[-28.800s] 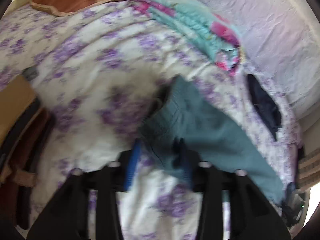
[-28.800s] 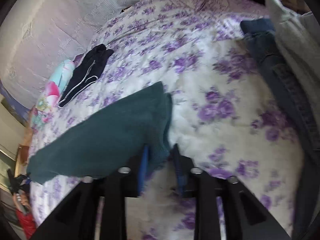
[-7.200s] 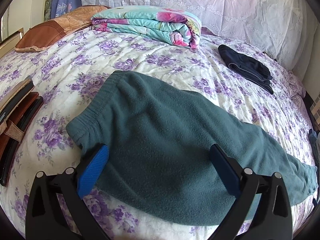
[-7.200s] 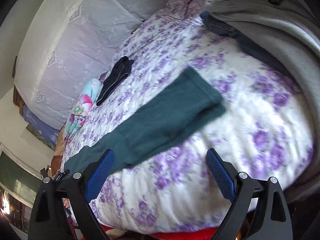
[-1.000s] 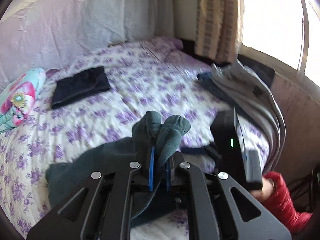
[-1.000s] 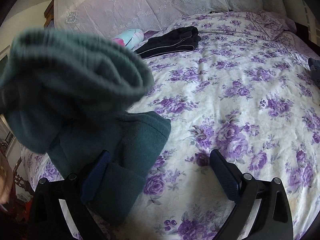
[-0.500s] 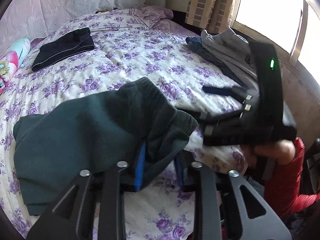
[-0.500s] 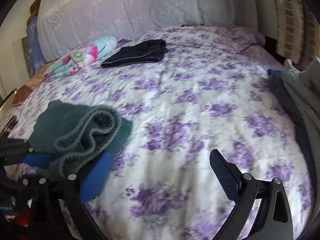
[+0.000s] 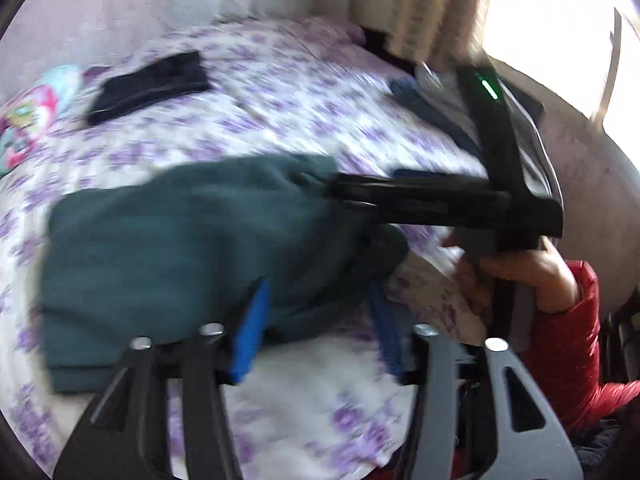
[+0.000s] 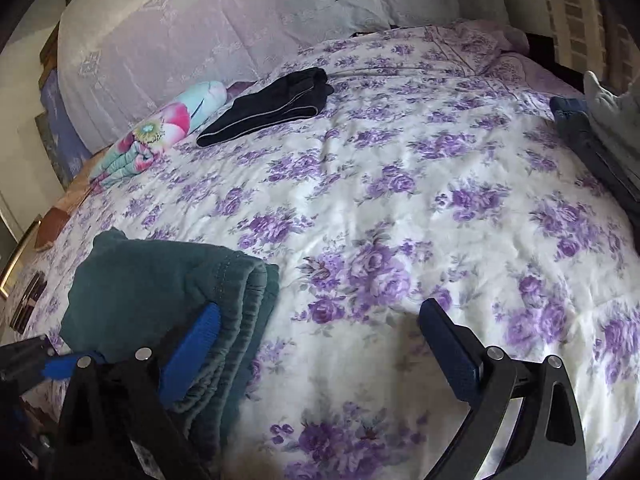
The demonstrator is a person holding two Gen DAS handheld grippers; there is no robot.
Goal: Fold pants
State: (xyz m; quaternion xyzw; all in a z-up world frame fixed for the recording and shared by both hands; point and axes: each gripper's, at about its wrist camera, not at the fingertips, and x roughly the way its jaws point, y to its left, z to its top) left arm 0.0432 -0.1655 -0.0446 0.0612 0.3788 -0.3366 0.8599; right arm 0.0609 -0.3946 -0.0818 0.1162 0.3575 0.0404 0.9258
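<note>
Now, starting at the left of the bed (image 10: 400, 184), the folded floral blanket (image 10: 160, 136) lies against the white headboard cover (image 10: 208, 28), and just right of it a dark folded garment (image 10: 272, 108) rests on the purple-flowered bedspread, apart from everything else. Nearer the front edge on the left sits the task's thing, the teal pants (image 10: 160, 292), doubled over into a thick bundle with the ribbed waistband layers stacked at its right end (the left wrist view is blurred, yet the same bundle (image 9: 180, 248) is plain enough there).

The left gripper (image 9: 316, 328) has its blue pads spread, one on each side of the bundle's near edge; they look parted rather than pinching, with the cloth lying between them. In the right wrist view only a bit of it shows at the lower left edge.

The right gripper (image 10: 316, 344) stands wide open, its left pad touching the waistband end of the pants and its right pad over bare bedspread. From the left wrist view its black body (image 9: 448, 200) reaches across onto the bundle's right end, held by a hand (image 9: 528, 276) in a red sleeve.

Farther right, at the bed's right edge, lie blue jeans (image 10: 592, 140) with a grey garment (image 10: 612, 108) on them.
</note>
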